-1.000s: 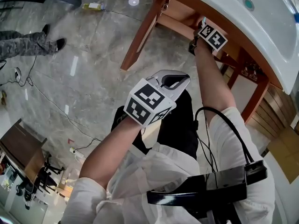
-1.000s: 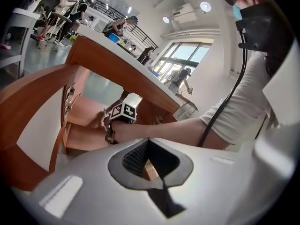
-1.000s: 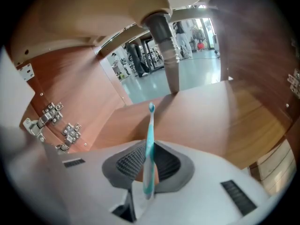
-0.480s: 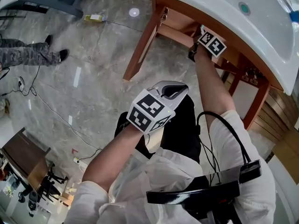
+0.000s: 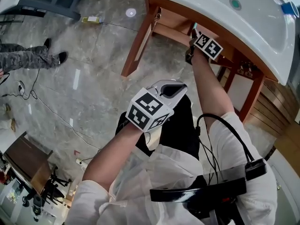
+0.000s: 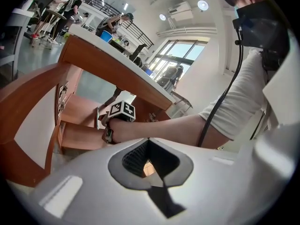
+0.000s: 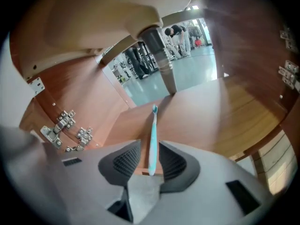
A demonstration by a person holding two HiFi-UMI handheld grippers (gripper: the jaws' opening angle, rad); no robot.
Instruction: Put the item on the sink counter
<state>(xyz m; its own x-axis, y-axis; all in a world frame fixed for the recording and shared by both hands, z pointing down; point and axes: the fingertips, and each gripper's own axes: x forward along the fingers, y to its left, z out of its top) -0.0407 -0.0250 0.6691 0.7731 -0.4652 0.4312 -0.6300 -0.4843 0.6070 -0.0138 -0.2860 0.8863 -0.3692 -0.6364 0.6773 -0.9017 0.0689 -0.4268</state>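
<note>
A teal and white toothbrush (image 7: 152,135) stands along my right gripper (image 7: 150,145), inside the wooden cabinet under the sink. Its head points away toward the shelf. The jaws have just been opening. The brush is between the pads, with a thin gap on each side. In the head view the right gripper (image 5: 193,32) reaches under the white sink counter (image 5: 262,36), and the brush tip (image 5: 194,27) pokes out past it. My left gripper (image 5: 180,84) hangs lower, in front of the person's legs. Its fingertips (image 6: 149,139) meet, with nothing in them.
The basin's drain pipe (image 7: 161,55) hangs down just beyond the brush. Metal hinges (image 7: 65,125) sit on the cabinet's left wall. A wooden leg (image 5: 136,46) slants to the marble floor. Another person's legs (image 5: 28,57) show at far left. A cable (image 5: 220,121) loops by the right arm.
The right gripper has shifted a little under the counter, and the teal brush tip now shows beyond its marker cube. The left gripper has kept its place.
</note>
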